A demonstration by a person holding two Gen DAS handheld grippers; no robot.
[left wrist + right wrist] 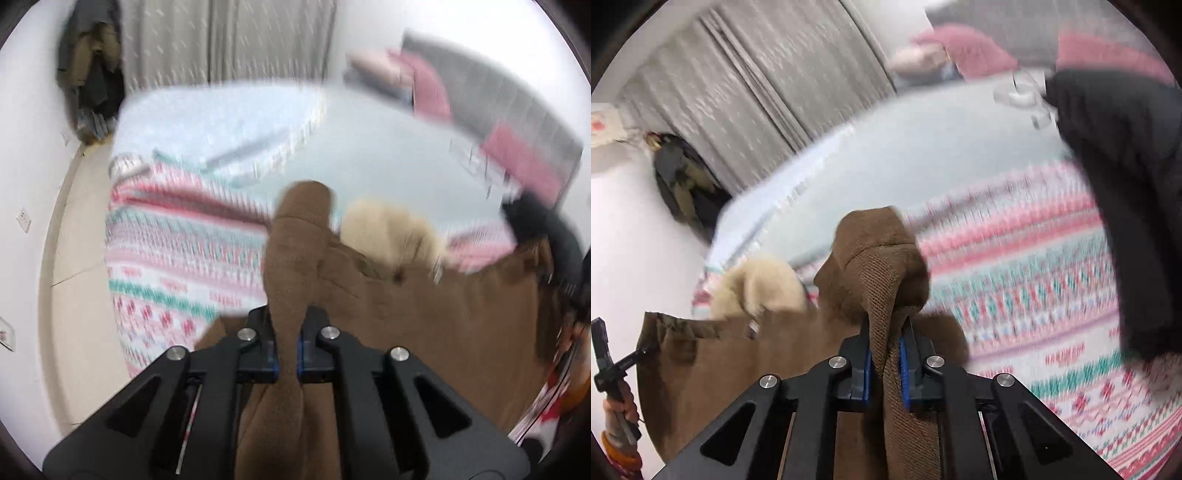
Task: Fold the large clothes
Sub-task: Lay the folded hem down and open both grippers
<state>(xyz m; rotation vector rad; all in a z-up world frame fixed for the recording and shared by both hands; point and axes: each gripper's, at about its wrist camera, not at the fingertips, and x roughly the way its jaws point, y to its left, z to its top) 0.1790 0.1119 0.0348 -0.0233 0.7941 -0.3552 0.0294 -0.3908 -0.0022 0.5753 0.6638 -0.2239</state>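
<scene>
**Both grippers pinching a brown coat above a patterned bedspread**

Left wrist view. The left gripper (288,354) is clamping a bunched ridge of the brown coat (424,314), its blue-lined jaws standing narrow with cloth filling the gap between them. The pinched fold is rising ahead of the fingertips as a rounded hump. The rest of the coat is spreading to the right, and its cream fur trim (388,229) is lying at the far edge. Beneath and to the left, the patterned bedspread (177,266) is covering the bed. At the right margin the person's other hand, with its tool, is only partly showing and is too blurred to read.

Right wrist view. The right gripper (886,369) is likewise closed tightly on a gathered peak of the coat (713,369), which is hanging as a sheet to the left, its upper hem stretched towards the left gripper's handle at the frame edge. The fur trim (757,284) is sitting just behind that hem. A dark garment (1126,221) is lying on the bedspread (1034,295) to the right.

Handling. The cloth appears thick, soft and fairly heavy, so it will probably sag and drape between the two holds rather than keep its shape. Grips near the shoulders or hem corners, well apart, would likely keep the panel flat for folding; the bulky trim may resist a crisp crease.
</scene>
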